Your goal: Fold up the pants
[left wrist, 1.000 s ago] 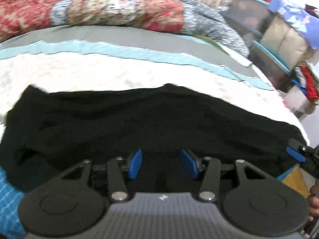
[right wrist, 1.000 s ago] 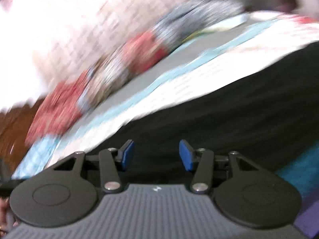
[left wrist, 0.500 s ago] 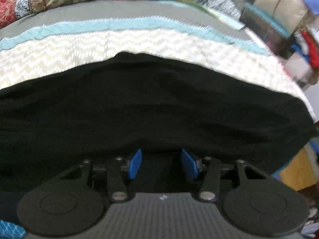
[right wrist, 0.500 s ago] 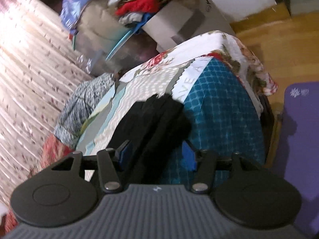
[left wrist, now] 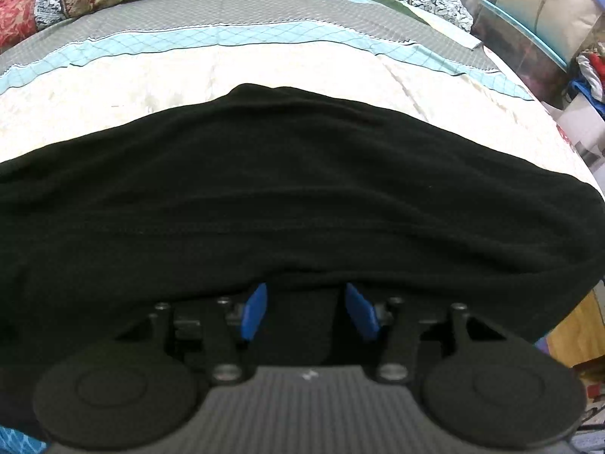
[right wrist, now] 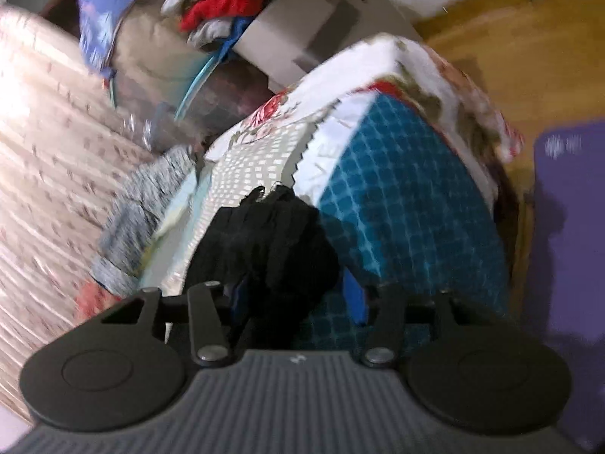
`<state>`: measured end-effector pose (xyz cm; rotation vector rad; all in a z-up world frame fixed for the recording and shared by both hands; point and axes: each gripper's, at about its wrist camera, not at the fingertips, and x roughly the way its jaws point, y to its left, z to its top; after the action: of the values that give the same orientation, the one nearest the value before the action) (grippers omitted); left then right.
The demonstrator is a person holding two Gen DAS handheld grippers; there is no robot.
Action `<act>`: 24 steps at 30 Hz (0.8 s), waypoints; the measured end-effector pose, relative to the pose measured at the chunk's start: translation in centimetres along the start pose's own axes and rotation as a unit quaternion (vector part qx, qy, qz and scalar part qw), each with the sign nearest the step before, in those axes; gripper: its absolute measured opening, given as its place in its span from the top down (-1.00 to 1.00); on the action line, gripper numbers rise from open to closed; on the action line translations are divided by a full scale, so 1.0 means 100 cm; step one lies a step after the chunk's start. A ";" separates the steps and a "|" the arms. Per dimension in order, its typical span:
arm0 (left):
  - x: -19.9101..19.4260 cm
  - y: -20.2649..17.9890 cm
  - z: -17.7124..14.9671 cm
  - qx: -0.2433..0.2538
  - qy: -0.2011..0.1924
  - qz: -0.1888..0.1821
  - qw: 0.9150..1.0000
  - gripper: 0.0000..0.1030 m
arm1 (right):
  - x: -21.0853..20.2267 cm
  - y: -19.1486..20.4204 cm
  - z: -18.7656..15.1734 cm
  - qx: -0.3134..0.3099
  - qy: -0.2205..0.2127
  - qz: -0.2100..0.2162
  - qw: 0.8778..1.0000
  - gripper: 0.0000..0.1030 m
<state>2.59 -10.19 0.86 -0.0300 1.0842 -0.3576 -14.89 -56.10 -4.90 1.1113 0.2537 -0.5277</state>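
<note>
- The black pants (left wrist: 295, 189) are spread across the bed (left wrist: 264, 68).
- Left gripper (left wrist: 306, 308): jaws opening, near hem between them.
- Right gripper (right wrist: 298, 299): jaws closing, pants' bunched end between them; grip cannot be told.

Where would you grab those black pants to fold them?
Probably by the bunched end at the bed's corner, coming along the pants' length: it is thick enough to pinch. The right claw already straddles it, jaws closing; elsewhere the pants lie flat.

bare cream quilt (left wrist: 264, 72) beyond pants (left wrist: 302, 189), bins (left wrist: 529, 49) crowding right
</note>
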 end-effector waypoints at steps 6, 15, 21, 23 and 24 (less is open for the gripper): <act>-0.001 0.001 0.002 -0.003 0.002 -0.007 1.000 0.05 | -0.002 0.013 -0.001 -0.028 0.002 -0.020 0.999 0.48; -0.025 0.021 0.002 -0.059 -0.010 -0.049 0.997 0.04 | -0.036 0.111 -0.027 -0.265 -0.042 0.010 0.963 0.72; -0.053 0.035 -0.004 -0.074 -0.042 -0.068 0.994 0.03 | -0.047 0.184 -0.116 -0.483 0.024 0.104 0.869 0.72; -0.059 0.040 -0.007 -0.075 -0.047 -0.069 0.994 0.01 | -0.050 0.195 -0.156 -0.548 0.064 0.135 0.823 0.72; -0.061 0.043 -0.009 -0.075 -0.049 -0.066 0.994 0.01 | -0.050 0.197 -0.178 -0.579 0.091 0.147 0.797 0.72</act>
<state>0.42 -4.15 4.82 -0.2516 1.0134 -0.3893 -7.65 -32.04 5.11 -0.0281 0.4739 0.0774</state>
